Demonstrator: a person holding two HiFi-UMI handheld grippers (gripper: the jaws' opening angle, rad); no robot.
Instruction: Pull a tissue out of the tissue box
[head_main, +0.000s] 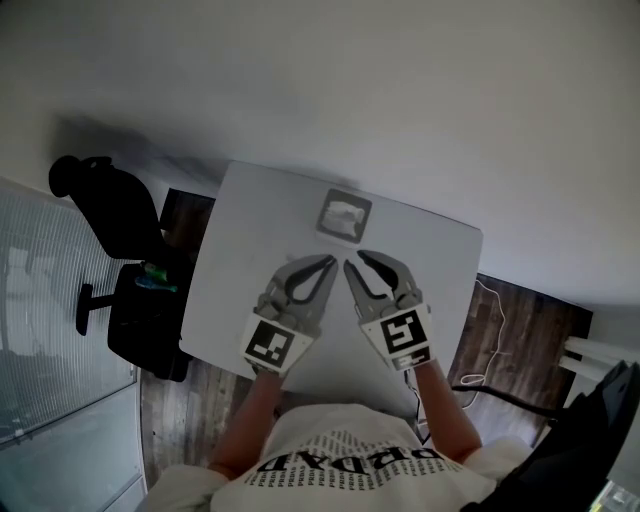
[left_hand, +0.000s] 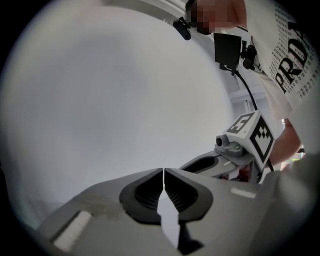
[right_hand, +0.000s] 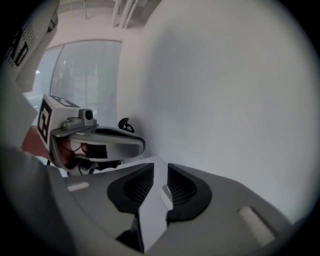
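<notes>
Two grippers are in your hands over the white desk (head_main: 245, 260), both stopping short of the box. Off the desk's left edge, a black chair (head_main: 115, 215) stands on the wood floor.

Your left gripper (head_main: 327, 263) has its jaws pressed together tip to tip, with nothing between them. The tissue box (head_main: 344, 216) sits beyond both tips, near the desk's far edge and about midway along it. It is a low grey square with a pale, crumpled tissue (head_main: 343, 212) showing in its top opening. Your right gripper (head_main: 352, 262), just beside the left, has a narrow gap between its ribbed dark pads, and that gap is empty too.

The desk top looks smooth and the box probably light, so a pull with nothing holding the box down could drag or lift it. The tissue is thin and soft, so a pinch on its very edge may tear it or slip off. With the two tips this near each other, they could knock together over the opening.
</notes>
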